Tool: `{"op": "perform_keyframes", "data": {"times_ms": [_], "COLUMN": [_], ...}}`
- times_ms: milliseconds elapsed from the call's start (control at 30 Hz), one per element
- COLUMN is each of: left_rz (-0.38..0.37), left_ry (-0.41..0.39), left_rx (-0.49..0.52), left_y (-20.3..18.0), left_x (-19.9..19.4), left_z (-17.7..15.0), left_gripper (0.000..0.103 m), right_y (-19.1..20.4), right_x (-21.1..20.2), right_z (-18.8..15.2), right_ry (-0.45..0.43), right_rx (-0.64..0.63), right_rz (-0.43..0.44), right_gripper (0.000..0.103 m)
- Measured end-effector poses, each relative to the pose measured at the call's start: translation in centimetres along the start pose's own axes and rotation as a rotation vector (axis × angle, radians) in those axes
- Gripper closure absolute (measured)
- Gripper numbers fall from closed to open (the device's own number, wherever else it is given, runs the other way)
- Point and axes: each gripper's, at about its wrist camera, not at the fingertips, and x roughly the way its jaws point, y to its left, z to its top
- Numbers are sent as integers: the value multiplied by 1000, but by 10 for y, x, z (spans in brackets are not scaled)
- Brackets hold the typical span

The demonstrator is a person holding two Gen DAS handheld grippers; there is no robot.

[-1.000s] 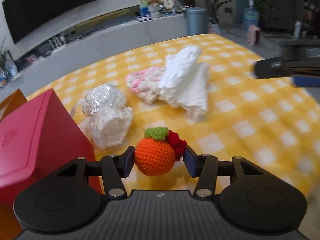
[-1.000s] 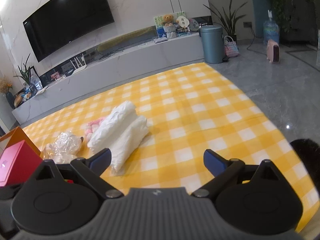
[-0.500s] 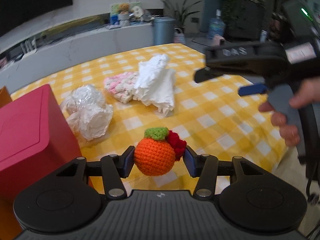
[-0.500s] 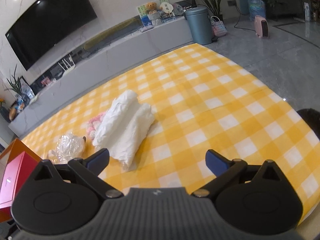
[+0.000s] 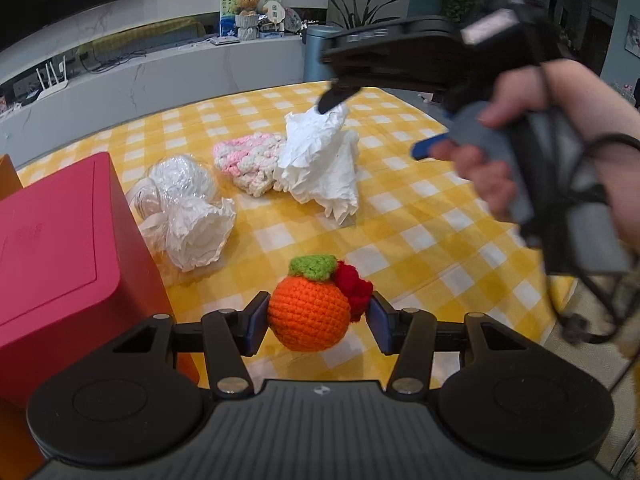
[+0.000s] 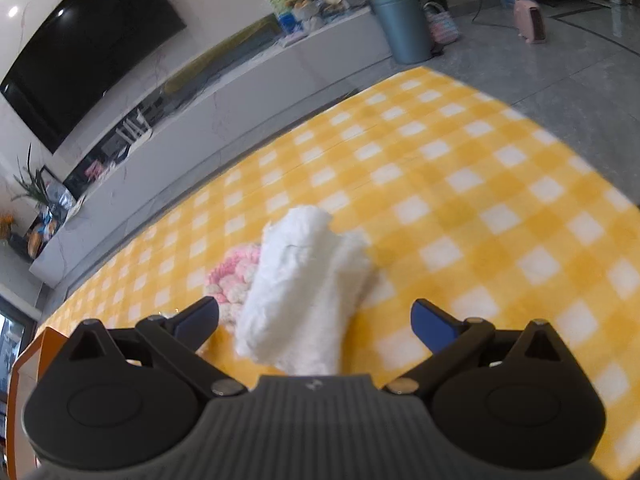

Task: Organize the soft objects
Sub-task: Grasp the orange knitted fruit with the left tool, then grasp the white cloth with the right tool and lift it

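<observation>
A crocheted orange (image 5: 308, 316) with a green leaf and a red tuft sits between the pads of my left gripper (image 5: 316, 318), which is shut on it above the near edge of the table. A rolled white towel (image 5: 320, 160) lies mid-table, with a pink and white knitted piece (image 5: 248, 160) touching its left side. My right gripper (image 6: 314, 314) hangs open just above the towel (image 6: 304, 280), nothing between its fingers. A hand (image 5: 504, 152) holds that gripper in the left wrist view.
A plastic-wrapped white bundle (image 5: 188, 208) lies left of the knitted piece. A red box (image 5: 52, 240) stands at the table's left end, with an orange box (image 6: 24, 360) beside it. The yellow checked cloth (image 5: 400, 240) covers the table, bare to the right.
My right gripper has swung left and now hangs over the white towel, still open. The left gripper turned a little to the right, keeping the crocheted orange in its grip.
</observation>
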Motion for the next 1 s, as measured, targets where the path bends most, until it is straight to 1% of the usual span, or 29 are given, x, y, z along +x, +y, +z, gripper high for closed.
{"op": "perform_keyframes", "data": {"times_ms": [167, 233, 300, 367, 400, 467, 500, 533, 567, 633, 700, 767, 867, 933, 1000], "left_rz": [2, 8, -4, -10, -6, -1, -1, 1, 1, -6, -7, -6, -2, 3, 7], "left_ry": [-1, 2, 12, 16, 17, 17, 16, 16, 16, 22, 23, 20, 19, 24, 26], "left_rx": [-9, -18, -23, -38, -44, -38, -34, -32, -35, -45, -56, -52, -53, -52, -50], "left_y": [3, 5, 8, 10, 9, 8, 8, 7, 8, 10, 10, 10, 10, 9, 9], "left_x": [2, 2, 3, 4, 4, 5, 5, 4, 5, 5, 4, 3, 3, 4, 5], "left_z": [-1, -1, -1, 0, 0, -1, -1, -1, -1, -1, 0, 1, 0, -1, -1], "left_gripper": [44, 44, 44, 44, 44, 44, 44, 44, 44, 44, 44, 44, 44, 44, 44], "right_y": [9, 12, 15, 12, 11, 10, 8, 5, 2, -7, -11, -13, -19, -20, -19], "right_x": [38, 52, 61, 68, 66, 65, 65, 64, 63, 57, 46, 32, 7, -9, -19], "right_z": [-1, -4, -10, -18, -21, -26, -27, -28, -28, -29, -29, -30, -33, -42, -55], "right_ry": [32, 45, 53, 63, 25, 6, -2, -4, -2, 2, -8, -17, -10, 22, 75], "right_rx": [68, 46, 17, -1, -28, -63, -72, -74, -67, -52, -81, -140, -221, -281, -365], "right_rz": [-22, -29, -71, -64, -51, -44, -37, -30, -25, -4, -6, -26, -26, -31, -81], "right_gripper": [3, 3, 5, 13, 19, 42, 49, 60, 67, 75, 77, 77, 77, 77, 77]}}
